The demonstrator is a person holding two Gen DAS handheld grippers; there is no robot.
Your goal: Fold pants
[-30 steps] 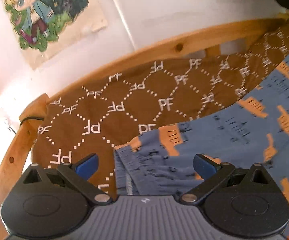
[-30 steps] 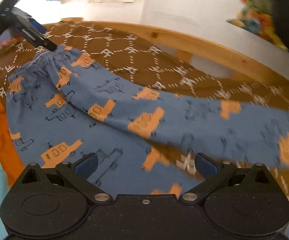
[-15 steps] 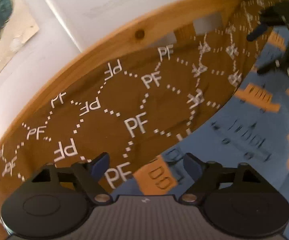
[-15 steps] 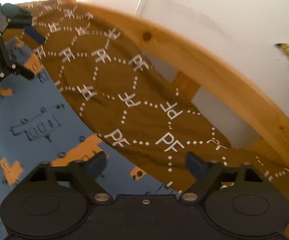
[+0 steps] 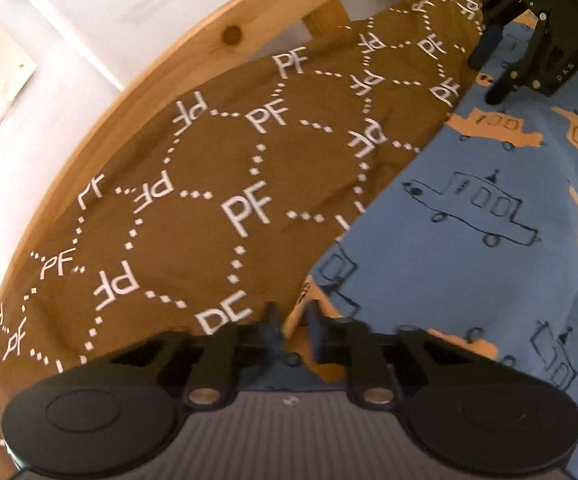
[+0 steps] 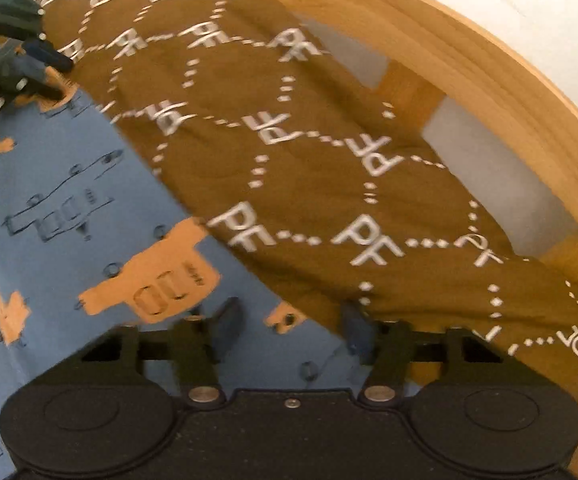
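Blue pants (image 5: pixel 489 240) printed with orange and outlined cars lie flat on a brown bedspread (image 5: pixel 209 160). My left gripper (image 5: pixel 293 320) is at their far edge; its jaws are closing and pinch a bit of that edge. The same gripper shows at the upper left of the right wrist view (image 6: pixel 59 76), with cloth between its fingers. My right gripper (image 6: pixel 291 320) straddles the pants' (image 6: pixel 69 184) far edge further along. Its jaws are closing, with the cloth between them and a gap still showing at each pad. It also appears at top right as the right gripper (image 5: pixel 493 76).
The brown bedspread (image 6: pixel 329 160) with white PF lettering covers the bed. A curved wooden bed rail (image 5: pixel 169 60) runs just beyond the pants' edge, with a white wall (image 5: pixel 109 8) behind it. The rail (image 6: pixel 469 60) stands close ahead of the right gripper.
Both grippers came down onto the pants' far edge, the left leaving the waistband. Both pairs of jaws went from wide open to narrow, the left nearly together on cloth.
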